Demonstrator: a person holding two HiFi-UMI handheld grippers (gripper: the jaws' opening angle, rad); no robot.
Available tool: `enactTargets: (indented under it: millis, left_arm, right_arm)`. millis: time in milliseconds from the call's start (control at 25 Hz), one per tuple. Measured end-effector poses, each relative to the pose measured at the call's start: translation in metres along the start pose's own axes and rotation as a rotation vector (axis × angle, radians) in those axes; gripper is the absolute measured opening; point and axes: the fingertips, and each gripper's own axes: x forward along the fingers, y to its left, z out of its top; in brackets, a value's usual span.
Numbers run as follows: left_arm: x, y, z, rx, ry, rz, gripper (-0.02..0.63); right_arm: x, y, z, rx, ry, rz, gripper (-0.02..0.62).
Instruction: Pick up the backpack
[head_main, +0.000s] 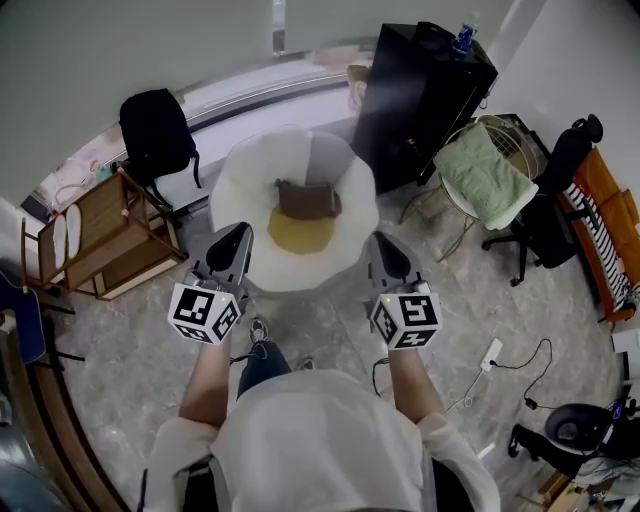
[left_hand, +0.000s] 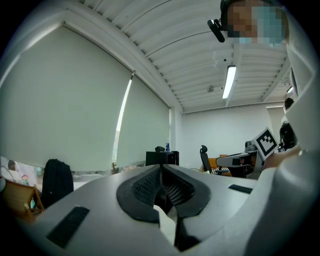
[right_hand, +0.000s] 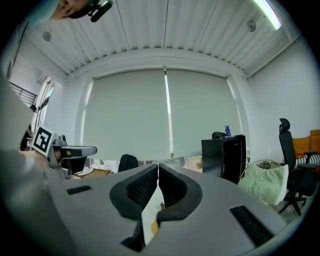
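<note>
Plainly not at the backpack (head_main: 155, 135) yet. Holds the left gripper (head_main: 234, 238) and the right gripper (head_main: 386, 252) side by side, roughly level, over the near rim of a round white chair (head_main: 235, 180). Has both pairs of jaws clenched tip to tip on nothing, as confirmed along each gripper's own view. Finds the backpack black and upright against the window wall, beyond the chair and to the left, just beside a wooden rack (head_main: 100, 235) and well apart from both grippers.

Probably amounts to the approach, with the whole grasp left to do. Needs a path round the chair rather than across it; otherwise risks clipping the chair's rim or the rack's corner. Needs the jaws spread before arrival, too: with tips shut, would only prod the soft fabric and likely tip the pack over or shove it along the wall. Cannot make out a top handle from here, so may end up pinching a loose fold or a dangling strap (head_main: 196, 168), and then watching the load sag, swing or slide free on the lift. Might also snag that strap on the rack, being so close to it. Could be drawn to the wrong thing as well: a brown bag-like item (head_main: 307, 198) lying in the chair beside a yellow cushion (head_main: 300, 233), far nearer than the real target.
</note>
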Motion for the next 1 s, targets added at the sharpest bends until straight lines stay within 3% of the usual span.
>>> enactTargets:
  millis: [1000]
  left_arm:
    - [0.076, 0.091, -0.008, -0.02, 0.042, -0.171, 0.04]
  right_arm:
    - [0.098, 0.004, 0.007, 0.038, -0.005, -0.151, 0.029]
